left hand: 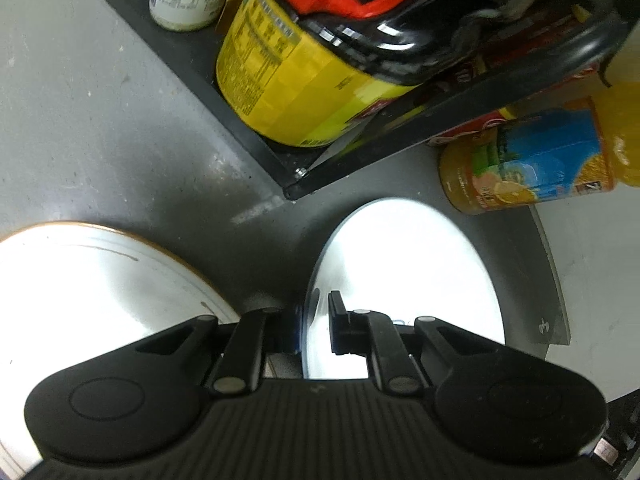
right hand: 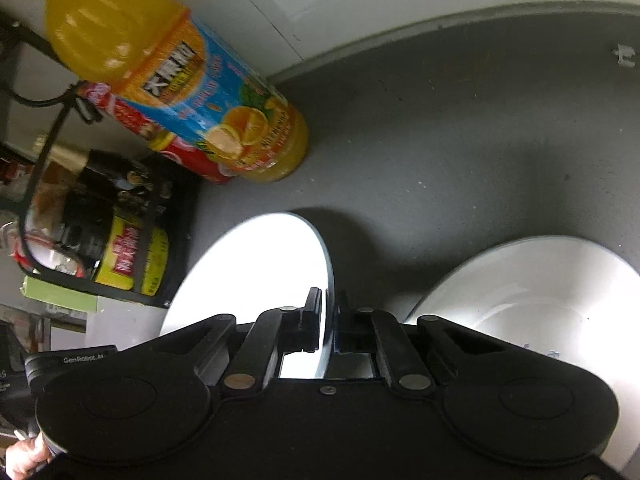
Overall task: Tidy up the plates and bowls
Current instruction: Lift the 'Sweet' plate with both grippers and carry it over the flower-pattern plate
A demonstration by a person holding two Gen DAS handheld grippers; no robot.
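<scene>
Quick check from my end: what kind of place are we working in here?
Probably a home kitchen counter: a grey countertop, an orange juice bottle, a black rack of jars and condiments, and white plates.

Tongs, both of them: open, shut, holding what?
Left tongs: shut on the rim of a white plate, held on edge.
Right tongs: shut on the rim of a white plate, likewise on edge.

Left gripper [left hand: 316, 326] astride plate rim [left hand: 404, 264]
</scene>
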